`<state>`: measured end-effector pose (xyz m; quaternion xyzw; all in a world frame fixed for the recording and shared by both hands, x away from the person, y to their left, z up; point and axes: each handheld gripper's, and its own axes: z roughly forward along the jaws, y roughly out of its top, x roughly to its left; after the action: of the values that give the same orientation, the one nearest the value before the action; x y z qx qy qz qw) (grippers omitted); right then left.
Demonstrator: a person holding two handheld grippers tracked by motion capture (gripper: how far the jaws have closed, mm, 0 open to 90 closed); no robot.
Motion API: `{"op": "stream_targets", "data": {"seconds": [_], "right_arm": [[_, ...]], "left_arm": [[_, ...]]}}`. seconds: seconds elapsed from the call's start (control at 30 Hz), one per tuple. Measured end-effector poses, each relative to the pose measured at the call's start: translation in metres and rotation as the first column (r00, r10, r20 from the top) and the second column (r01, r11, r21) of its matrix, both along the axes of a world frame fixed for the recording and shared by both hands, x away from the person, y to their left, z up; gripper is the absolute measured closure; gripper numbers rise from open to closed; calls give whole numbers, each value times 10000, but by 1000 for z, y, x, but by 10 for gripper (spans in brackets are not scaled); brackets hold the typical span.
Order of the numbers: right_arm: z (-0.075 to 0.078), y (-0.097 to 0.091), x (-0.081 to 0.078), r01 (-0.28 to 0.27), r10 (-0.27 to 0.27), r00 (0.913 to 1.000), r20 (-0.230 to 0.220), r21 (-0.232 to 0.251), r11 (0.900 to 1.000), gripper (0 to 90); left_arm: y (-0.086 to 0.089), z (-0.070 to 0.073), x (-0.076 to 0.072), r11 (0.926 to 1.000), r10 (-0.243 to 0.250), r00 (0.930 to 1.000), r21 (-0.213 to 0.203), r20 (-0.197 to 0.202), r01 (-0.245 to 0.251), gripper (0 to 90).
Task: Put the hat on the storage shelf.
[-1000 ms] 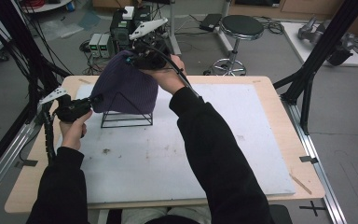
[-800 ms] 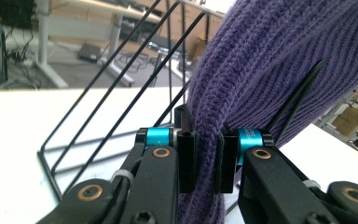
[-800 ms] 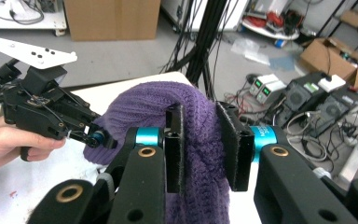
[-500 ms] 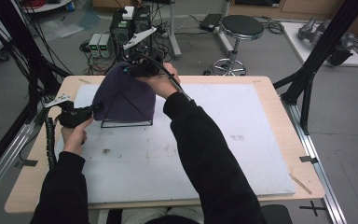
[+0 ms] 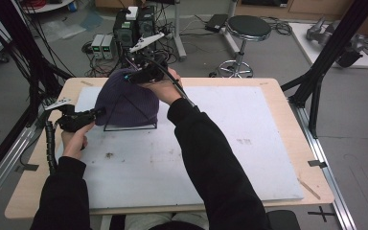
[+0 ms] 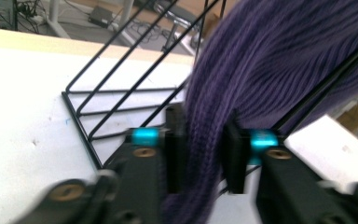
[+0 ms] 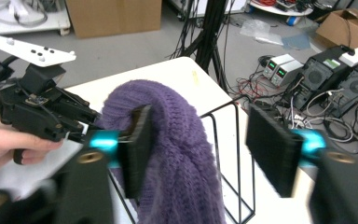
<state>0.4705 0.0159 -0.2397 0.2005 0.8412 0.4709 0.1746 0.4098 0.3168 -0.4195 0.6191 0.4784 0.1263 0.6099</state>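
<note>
Purple knit beanie (image 5: 132, 103) hangs draped over a black wire stand (image 5: 130, 125), which sits on the white mat (image 5: 211, 158) toward ten o'clock from the mat's middle. The cap covers the frame's peak and sides, with only the base bars and one slanted bar showing below and through the knit.

At the hat's nine o'clock, the left gripper (image 6: 200, 149) has a fold of the hem between its jaws; they have just been opening, and whether the pads still press the wool cannot be told. At the hat's twelve o'clock, the right gripper (image 7: 200, 149) stands wide, its jaws having just opened: one pad lies against the crown, the other is well clear of it.

From three to six o'clock the mat lies bare out to the wooden table's edge (image 5: 287, 203). Beyond the far edge stand power supplies (image 5: 103, 45) and a stool (image 5: 249, 28).
</note>
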Motion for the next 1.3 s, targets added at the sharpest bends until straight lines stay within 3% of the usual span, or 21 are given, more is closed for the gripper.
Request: {"op": "stream_targets", "data": {"seconds": [0.1, 0.17, 0.33, 0.43, 0.53, 0.67, 0.83, 0.9, 1.0, 1.1, 1.13, 1.2, 1.3], "right_arm": [[1, -8, 2, 84, -77, 9992, -392, 189, 9998, 300], [3, -13, 0, 180, -164, 9991, -389, 426, 9989, 274], [5, -26, -6, 653, -667, 9976, 165, 752, 9950, 202], [6, -39, -11, 1224, -1296, 9895, 640, 1059, 9868, 167], [6, -57, -13, 1672, -1766, 9827, 559, 1434, 9754, 118], [7, -86, -18, 2185, -2357, 9698, 621, 2071, 9536, 118], [8, -124, -27, 2752, -3102, 9457, 968, 2691, 9229, 116], [5, -138, -31, 3062, -3443, 9338, 975, 2801, 9098, 116], [-4, -161, -37, 3377, -3799, 9199, 976, 2957, 8936, 116], [-12, -182, -46, 3718, -4184, 9045, 827, 3277, 8685, 117], [-15, -191, -51, 3893, -4405, 8939, 825, 3440, 8545, 117], [-19, -204, -59, 4047, -4611, 8838, 794, 3646, 8386, 118], [-26, -220, -68, 4223, -4829, 8718, 829, 3727, 8263, 118]], "left_arm": [[0, 3, -2, 9999, 15, 9999, 146, 118, -17, 561], [0, 5, -4, 9996, -8, 9998, 267, 214, 3, 511], [-3, 13, -9, 9995, 59, 9984, 319, 556, -77, 394], [-4, 18, -14, 9992, 230, 9956, 298, 905, -258, 338], [-4, 24, -21, 9970, 756, 9862, 34, 1473, -769, 285], [-1, 27, -30, 9916, 1287, 9742, -154, 1852, -1281, 246], [1, 27, -38, 9861, 1663, 9674, -275, 1911, -1640, 213], [1, 27, -40, 9861, 1659, 9689, -404, 1835, -1611, 204], [-3, 28, -43, 9850, 1705, 9685, -44, 1814, -1725, 182], [-8, 31, -47, 9851, 1687, 9648, -2, 2017, -1722, 181], [-10, 32, -48, 9850, 1674, 9642, 62, 2057, -1723, 181], [-15, 33, -50, 9828, 1752, 9590, 188, 2228, -1840, 181], [-19, 34, -53, 9791, 1919, 9512, 192, 2415, -2024, 181]]}}
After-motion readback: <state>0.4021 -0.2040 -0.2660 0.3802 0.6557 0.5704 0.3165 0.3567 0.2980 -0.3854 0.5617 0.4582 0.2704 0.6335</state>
